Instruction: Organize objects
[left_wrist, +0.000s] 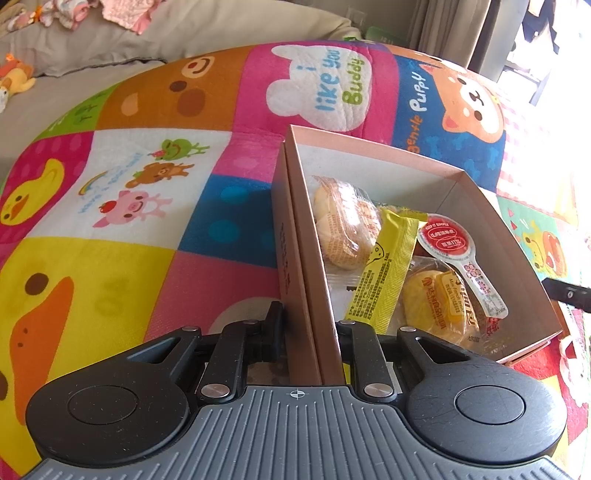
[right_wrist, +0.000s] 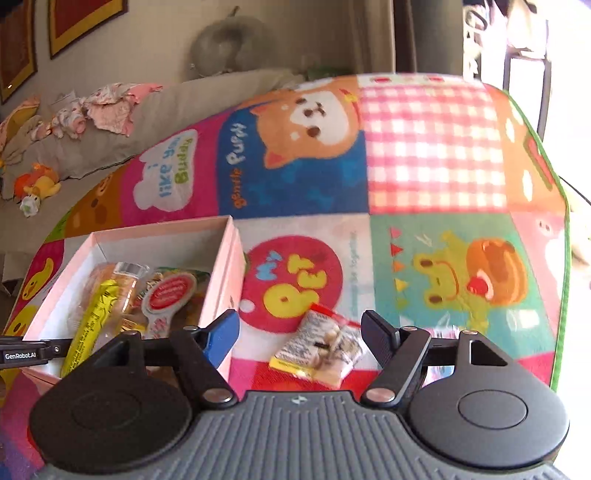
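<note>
Pink cardboard box (left_wrist: 369, 236) on the patchwork mat (left_wrist: 147, 206), snacks inside

My left gripper (left_wrist: 306, 325) fingers pinch the box's near wall; my right gripper (right_wrist: 301, 328) fingers stand spread over a small snack packet (right_wrist: 321, 347) lying on the mat just beside the box

One open pink cardboard box (left_wrist: 369, 155) holds four wrapped snacks: two clear-wrapped golden pastries (left_wrist: 343, 218), one yellow foil bar (left_wrist: 384, 273), one red-labelled spoon-shaped packet (left_wrist: 458, 251). One small clear nut packet (right_wrist: 325, 347) lies on one patchwork cartoon mat (right_wrist: 424, 147).
</note>
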